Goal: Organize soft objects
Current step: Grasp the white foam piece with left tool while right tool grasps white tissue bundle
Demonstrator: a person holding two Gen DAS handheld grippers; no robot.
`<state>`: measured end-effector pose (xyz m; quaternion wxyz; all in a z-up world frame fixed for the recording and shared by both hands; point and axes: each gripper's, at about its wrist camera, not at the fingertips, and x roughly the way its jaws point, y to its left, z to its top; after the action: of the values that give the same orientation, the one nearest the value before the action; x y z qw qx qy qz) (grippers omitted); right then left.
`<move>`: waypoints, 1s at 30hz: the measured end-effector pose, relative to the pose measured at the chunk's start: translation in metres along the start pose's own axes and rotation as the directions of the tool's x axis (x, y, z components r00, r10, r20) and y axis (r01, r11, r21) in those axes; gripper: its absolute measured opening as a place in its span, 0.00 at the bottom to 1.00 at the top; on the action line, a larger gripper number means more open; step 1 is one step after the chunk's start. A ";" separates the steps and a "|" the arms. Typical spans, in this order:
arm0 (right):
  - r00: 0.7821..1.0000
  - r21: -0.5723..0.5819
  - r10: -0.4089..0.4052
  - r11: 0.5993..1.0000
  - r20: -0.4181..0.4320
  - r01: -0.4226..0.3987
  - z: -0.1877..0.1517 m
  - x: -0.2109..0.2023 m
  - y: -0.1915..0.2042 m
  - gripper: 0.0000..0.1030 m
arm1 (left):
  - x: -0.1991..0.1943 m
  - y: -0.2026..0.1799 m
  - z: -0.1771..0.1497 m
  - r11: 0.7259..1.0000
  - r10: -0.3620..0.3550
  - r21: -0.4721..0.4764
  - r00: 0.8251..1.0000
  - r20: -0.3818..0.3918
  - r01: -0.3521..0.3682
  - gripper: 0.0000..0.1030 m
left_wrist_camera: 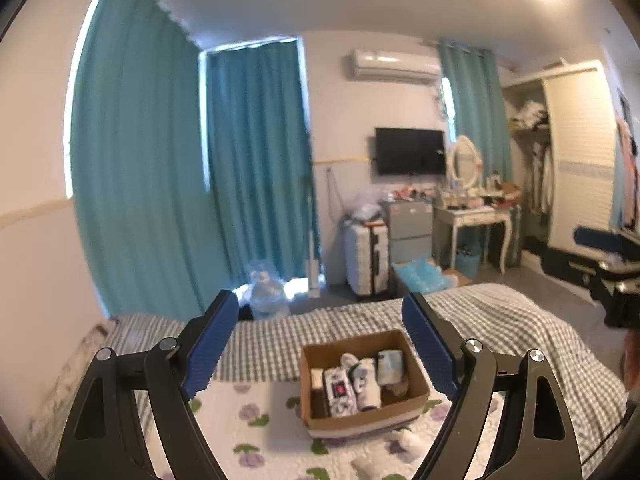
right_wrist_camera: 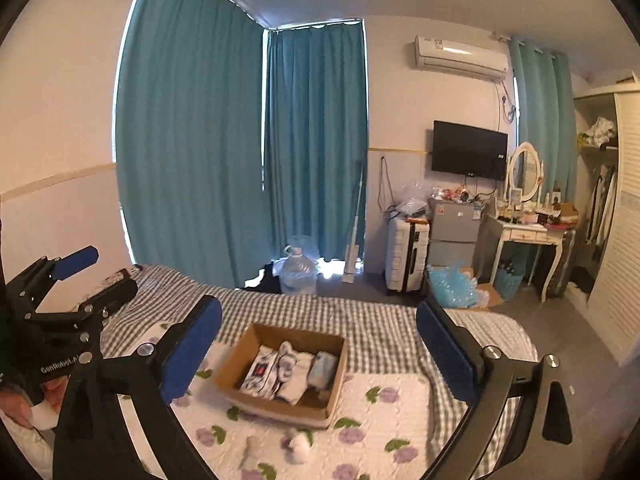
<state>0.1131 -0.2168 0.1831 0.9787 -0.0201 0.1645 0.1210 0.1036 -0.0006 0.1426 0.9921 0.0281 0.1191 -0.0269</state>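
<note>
A brown cardboard box (left_wrist_camera: 360,421) (right_wrist_camera: 276,410) sits on the bed, holding several folded socks; a black-and-white patterned pair (left_wrist_camera: 340,390) (right_wrist_camera: 262,374) lies to its left side. Two loose white socks (left_wrist_camera: 408,440) (right_wrist_camera: 298,444) lie on the blanket in front of the box. My left gripper (left_wrist_camera: 320,300) is open and empty, held high over the bed behind the box. My right gripper (right_wrist_camera: 319,306) is also open and empty, equally high. Each gripper shows at the edge of the other's view: the right gripper (left_wrist_camera: 600,256) and the left gripper (right_wrist_camera: 80,276).
The bed has a grey checked sheet (left_wrist_camera: 500,320) and a white floral blanket (right_wrist_camera: 380,420). Beyond its far edge stand a water jug (right_wrist_camera: 298,270), a white suitcase (right_wrist_camera: 404,254), a small fridge (right_wrist_camera: 454,236), a dressing table (right_wrist_camera: 524,236) and teal curtains (right_wrist_camera: 192,140). A wardrobe (right_wrist_camera: 624,220) fills the right.
</note>
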 end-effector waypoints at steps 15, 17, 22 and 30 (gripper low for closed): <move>0.951 0.001 0.030 1.000 -0.308 -0.031 -0.171 0.120 0.003 0.96 | 0.115 -0.013 -0.179 0.998 -0.020 -0.069 0.918 -0.396 -0.008 0.83; 0.925 0.009 0.042 0.999 -0.378 -0.042 -0.197 0.152 0.002 0.96 | 0.131 -0.019 -0.204 0.998 -0.029 -0.055 0.893 -0.450 0.004 0.83; 0.879 0.013 0.062 0.998 -0.472 -0.063 -0.241 0.207 0.003 0.86 | 0.158 -0.025 -0.253 0.999 -0.032 -0.024 0.850 -0.526 0.023 0.83; 0.775 0.047 0.137 0.989 -0.617 -0.138 -0.289 0.268 0.014 0.32 | 0.181 -0.018 -0.283 0.992 -0.118 -0.097 0.812 -0.572 0.075 0.83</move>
<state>0.2638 -0.1645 -0.1776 0.8592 -0.0472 0.4769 0.1790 0.2113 -0.0096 -0.1759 0.9073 -0.0060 0.4157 -0.0633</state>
